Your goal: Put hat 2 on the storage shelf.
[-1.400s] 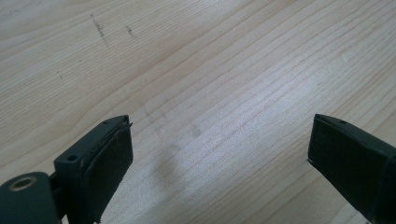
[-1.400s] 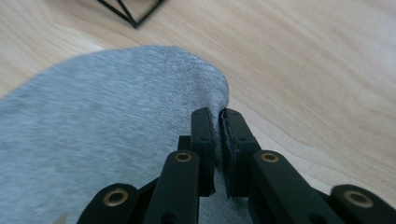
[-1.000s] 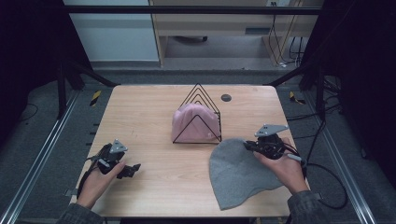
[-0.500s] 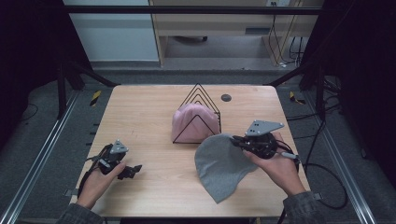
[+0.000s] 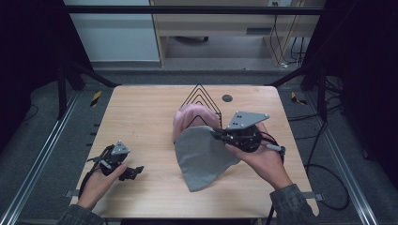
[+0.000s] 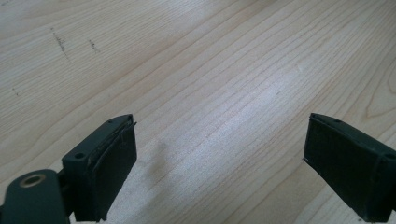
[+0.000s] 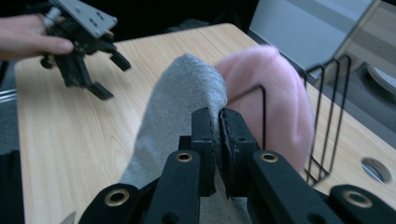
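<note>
Grey cloth (image 5: 202,157) pinched in right gripper (image 7: 218,122) — beside pink hat (image 5: 188,118)

Light: your counter (image 5: 141,122) is evenly lit from above; surroundings stay dark.
Sharpness: your gripper views look soft, near jaws blurred.

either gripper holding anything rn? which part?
The right gripper is shut on the grey beanie, pinching a fold at its upper edge beside the pink beanie on the wire rack. The left gripper is open over bare table, holding nothing.

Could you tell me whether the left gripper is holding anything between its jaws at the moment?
No, the left gripper stands wide open in its own view, with bare wooden table between its jaws.
</note>
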